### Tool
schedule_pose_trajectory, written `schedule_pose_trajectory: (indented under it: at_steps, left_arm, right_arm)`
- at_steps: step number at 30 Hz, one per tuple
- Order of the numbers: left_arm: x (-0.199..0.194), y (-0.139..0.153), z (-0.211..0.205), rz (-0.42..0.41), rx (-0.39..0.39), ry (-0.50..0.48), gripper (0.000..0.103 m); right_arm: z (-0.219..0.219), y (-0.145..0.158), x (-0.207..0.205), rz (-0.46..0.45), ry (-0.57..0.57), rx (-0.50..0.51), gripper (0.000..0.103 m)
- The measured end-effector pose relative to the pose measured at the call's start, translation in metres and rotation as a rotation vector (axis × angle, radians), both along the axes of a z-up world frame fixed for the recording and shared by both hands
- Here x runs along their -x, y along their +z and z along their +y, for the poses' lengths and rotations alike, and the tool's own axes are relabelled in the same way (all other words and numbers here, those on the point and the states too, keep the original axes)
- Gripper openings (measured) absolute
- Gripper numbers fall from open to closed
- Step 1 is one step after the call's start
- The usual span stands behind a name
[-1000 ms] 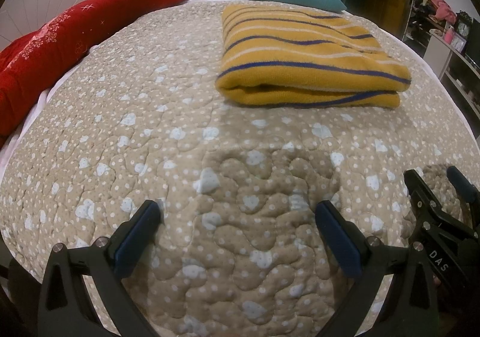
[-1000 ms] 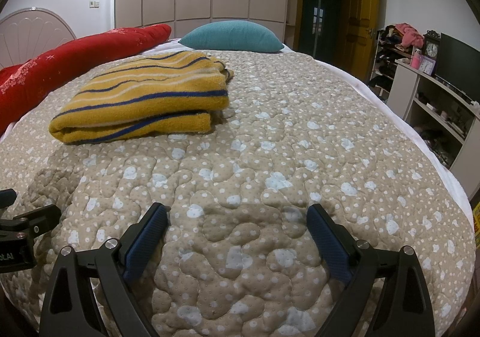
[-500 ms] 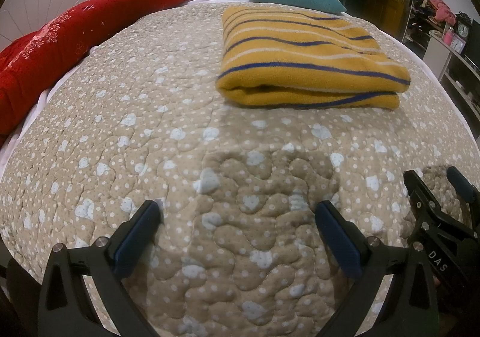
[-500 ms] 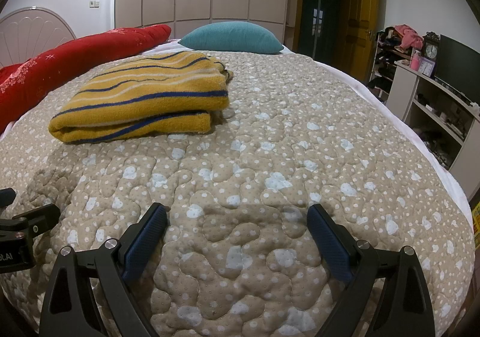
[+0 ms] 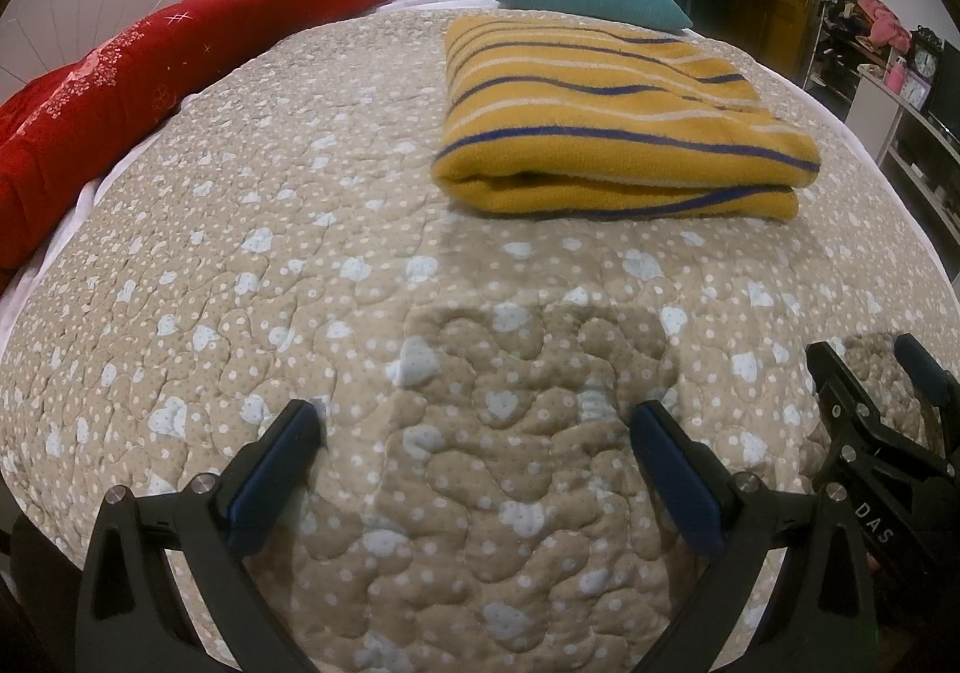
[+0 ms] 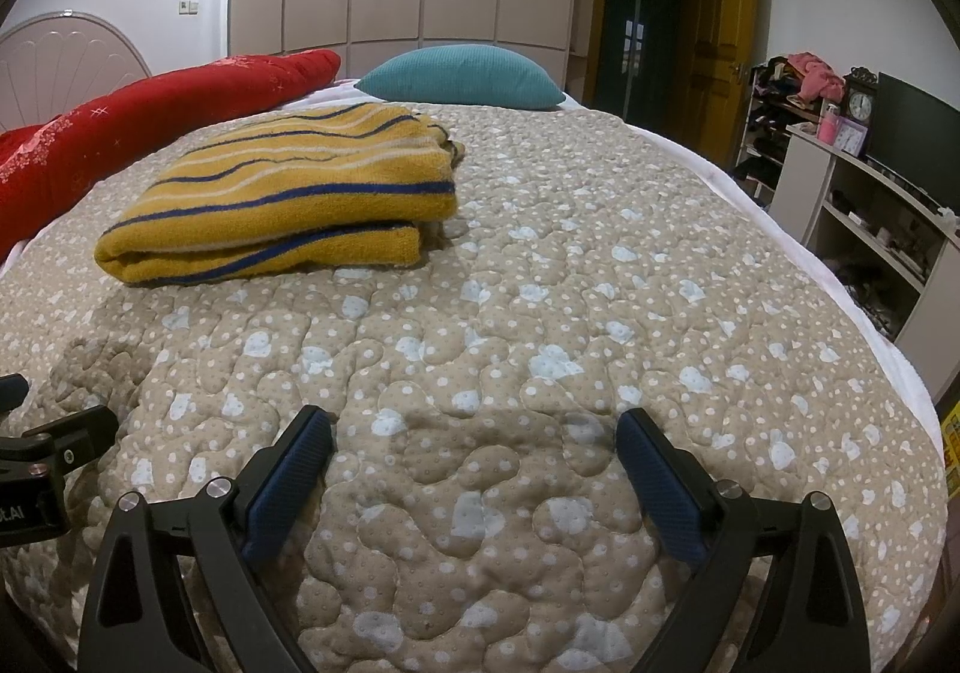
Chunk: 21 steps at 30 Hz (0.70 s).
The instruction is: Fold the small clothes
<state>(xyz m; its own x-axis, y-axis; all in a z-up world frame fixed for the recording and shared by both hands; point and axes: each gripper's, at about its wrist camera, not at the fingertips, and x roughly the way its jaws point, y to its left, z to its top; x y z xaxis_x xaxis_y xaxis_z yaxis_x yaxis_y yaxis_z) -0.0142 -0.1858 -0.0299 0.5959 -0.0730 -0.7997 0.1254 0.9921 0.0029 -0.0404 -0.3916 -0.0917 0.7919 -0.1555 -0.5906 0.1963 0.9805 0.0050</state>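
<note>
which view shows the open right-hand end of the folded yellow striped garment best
The right wrist view: the folded yellow striped garment turns its right end toward that camera, so the separate layers and the gap between them show. The left wrist view shows its top and rounded front fold face on, the right end foreshortened.

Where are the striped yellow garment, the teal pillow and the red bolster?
striped yellow garment (image 5: 612, 133), left wrist view, on its folded top layer.
teal pillow (image 6: 462, 79), right wrist view, on the middle of its face.
red bolster (image 5: 180, 55), left wrist view, on its upper side.
</note>
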Motion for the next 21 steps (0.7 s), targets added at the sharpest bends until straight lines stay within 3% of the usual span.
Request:
schedule_pose_trajectory:
  at_steps: [21]
  left_arm:
    - [0.0001,0.0000,-0.0010,-0.011,0.004,0.007,0.103]
  right_arm:
    - [0.0016,-0.0012,-0.0007,-0.003,0.004,0.006,0.100]
